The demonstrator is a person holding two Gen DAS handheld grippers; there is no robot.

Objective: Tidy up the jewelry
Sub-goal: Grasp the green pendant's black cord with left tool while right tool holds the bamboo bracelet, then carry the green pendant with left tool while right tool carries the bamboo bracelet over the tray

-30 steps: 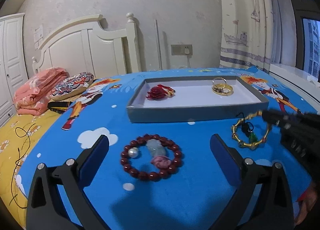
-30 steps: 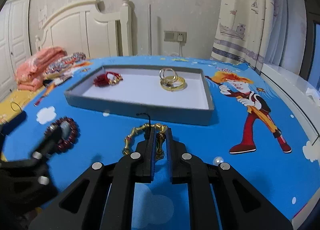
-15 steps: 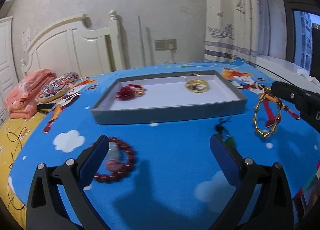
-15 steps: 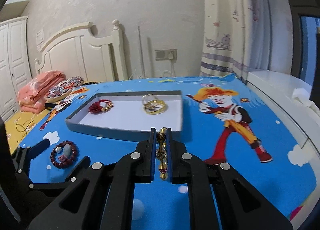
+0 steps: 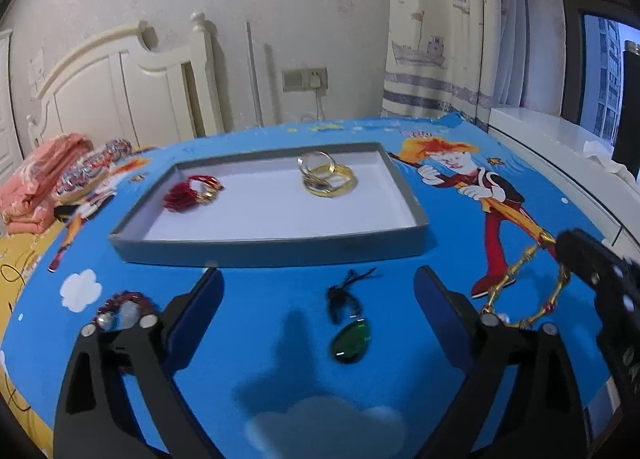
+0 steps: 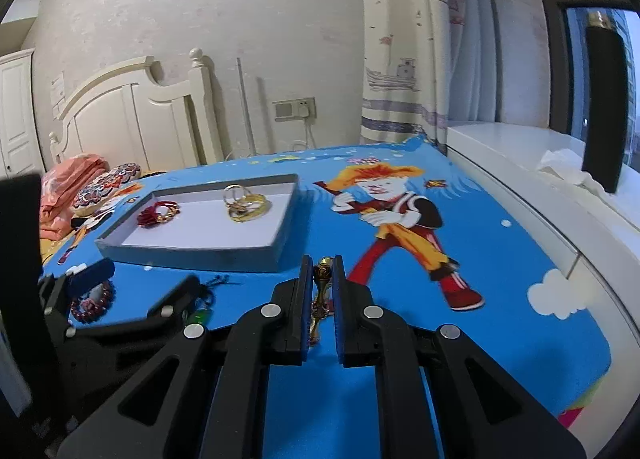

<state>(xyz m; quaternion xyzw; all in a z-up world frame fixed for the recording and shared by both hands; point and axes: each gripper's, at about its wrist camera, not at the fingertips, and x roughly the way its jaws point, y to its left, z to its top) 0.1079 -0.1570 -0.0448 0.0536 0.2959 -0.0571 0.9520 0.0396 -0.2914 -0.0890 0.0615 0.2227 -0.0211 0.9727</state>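
While right tool [image 6: 321, 287] pinches one gold bracelet [image 5: 524, 291], left tool [image 5: 316, 315] gapes empty.

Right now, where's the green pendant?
Left wrist view: the green pendant lies on the blue sheet between the open left gripper fingers, just in front of the grey tray, with the red bead bracelet to its left.

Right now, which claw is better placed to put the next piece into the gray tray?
The right claw: it is already shut on the gold bracelet, lifted off the sheet just right of the gray tray. The left claw is open and empty.
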